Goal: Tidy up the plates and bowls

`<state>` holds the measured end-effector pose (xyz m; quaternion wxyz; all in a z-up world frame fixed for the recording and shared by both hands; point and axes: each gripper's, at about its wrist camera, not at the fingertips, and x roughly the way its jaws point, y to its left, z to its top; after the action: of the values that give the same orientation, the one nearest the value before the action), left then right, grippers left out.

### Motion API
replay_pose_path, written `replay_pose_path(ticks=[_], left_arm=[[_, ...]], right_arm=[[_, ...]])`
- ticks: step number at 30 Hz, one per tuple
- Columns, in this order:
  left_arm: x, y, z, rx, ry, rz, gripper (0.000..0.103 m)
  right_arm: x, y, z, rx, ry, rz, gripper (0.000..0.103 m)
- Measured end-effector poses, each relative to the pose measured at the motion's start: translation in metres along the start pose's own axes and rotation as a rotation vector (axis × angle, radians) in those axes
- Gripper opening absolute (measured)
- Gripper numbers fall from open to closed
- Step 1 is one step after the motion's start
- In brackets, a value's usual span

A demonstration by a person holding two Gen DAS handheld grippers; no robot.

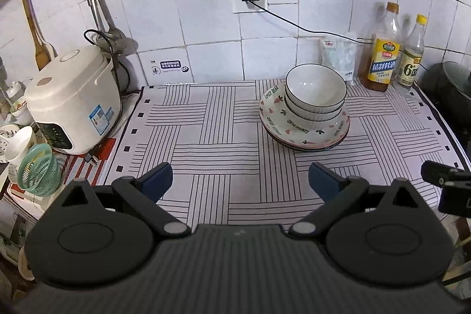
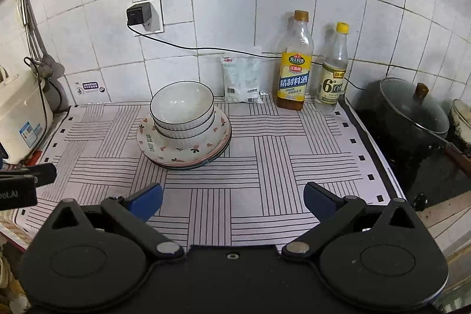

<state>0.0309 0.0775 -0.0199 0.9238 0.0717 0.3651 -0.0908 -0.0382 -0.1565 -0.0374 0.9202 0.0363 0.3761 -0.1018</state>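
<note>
Your left gripper (image 1: pixel 240 180) and right gripper (image 2: pixel 232 200) both hang spread wide and empty over the near part of the mat (image 1: pixel 206 137), with bare mat ahead of each. The bowls (image 2: pixel 182 108) sit nested on the plates (image 2: pixel 184 150), toward the back wall. Bottles (image 2: pixel 294 72) stand near the mat's back right corner; a cooker (image 1: pixel 73 99) borders its left edge.

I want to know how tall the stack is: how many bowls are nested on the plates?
3 show: the top bowl, a second under it, a third lowest, resting on the plates. More may be hidden inside.
</note>
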Motion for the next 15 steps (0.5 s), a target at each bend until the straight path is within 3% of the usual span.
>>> replay_pose_path(ticks=[15], left_arm=[[-0.007, -0.007, -0.012, 0.011, -0.043, 0.026, 0.1]], right_arm=[[-0.007, 0.0, -0.01, -0.025, -0.02, -0.025, 0.103]])
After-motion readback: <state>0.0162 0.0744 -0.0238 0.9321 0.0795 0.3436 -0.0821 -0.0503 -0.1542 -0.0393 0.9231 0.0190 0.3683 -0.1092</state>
